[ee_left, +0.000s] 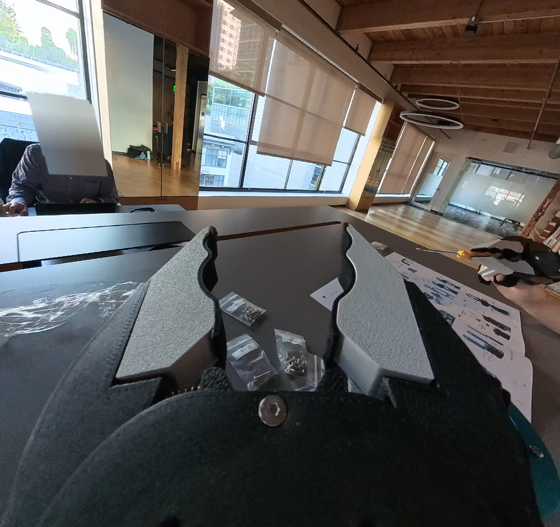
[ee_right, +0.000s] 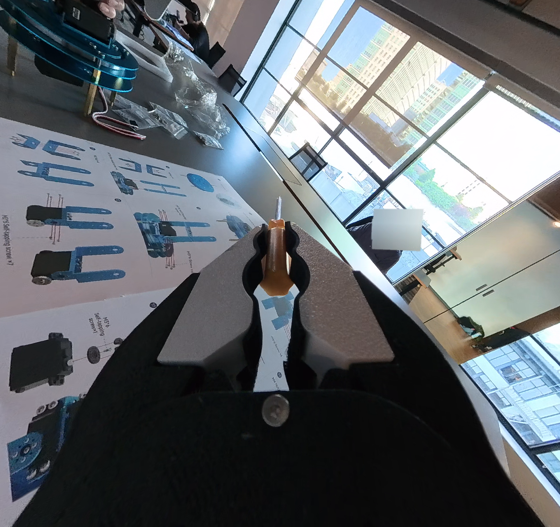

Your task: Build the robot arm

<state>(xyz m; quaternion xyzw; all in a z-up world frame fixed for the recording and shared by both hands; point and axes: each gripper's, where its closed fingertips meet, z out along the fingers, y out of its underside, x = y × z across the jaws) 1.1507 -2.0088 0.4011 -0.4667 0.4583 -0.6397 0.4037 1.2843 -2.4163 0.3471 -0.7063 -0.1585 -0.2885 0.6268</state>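
Note:
My left gripper (ee_left: 278, 233) is open and empty, low over a dark table (ee_left: 278, 267). Three small clear bags of screws lie between and under its fingers: one (ee_left: 242, 307) farther off, two (ee_left: 251, 364) (ee_left: 292, 354) nearer. My right gripper (ee_right: 275, 230) is shut on an amber-handled screwdriver (ee_right: 274, 257), its metal tip (ee_right: 278, 206) pointing forward over a printed instruction sheet (ee_right: 91, 224). In the left wrist view the right gripper (ee_left: 515, 262) is at the far right, holding the screwdriver (ee_left: 460, 253) above the sheet (ee_left: 485, 315).
A blue round-plate assembly (ee_right: 75, 48) with a black servo and brass standoffs stands at the upper left, a hand (ee_right: 106, 3) on it. Red-white wire (ee_right: 121, 127), screw bags (ee_right: 169, 118) and crumpled clear wrap (ee_right: 197, 94) lie beside it. A person (ee_left: 60, 185) sits at a laptop (ee_left: 75, 207) across the table. Some 45 cm of space lies between my two pairs of fingers. Between my left fingertips and the blue round-plate assembly (ee_right: 75, 48) there is roughly 20 cm.

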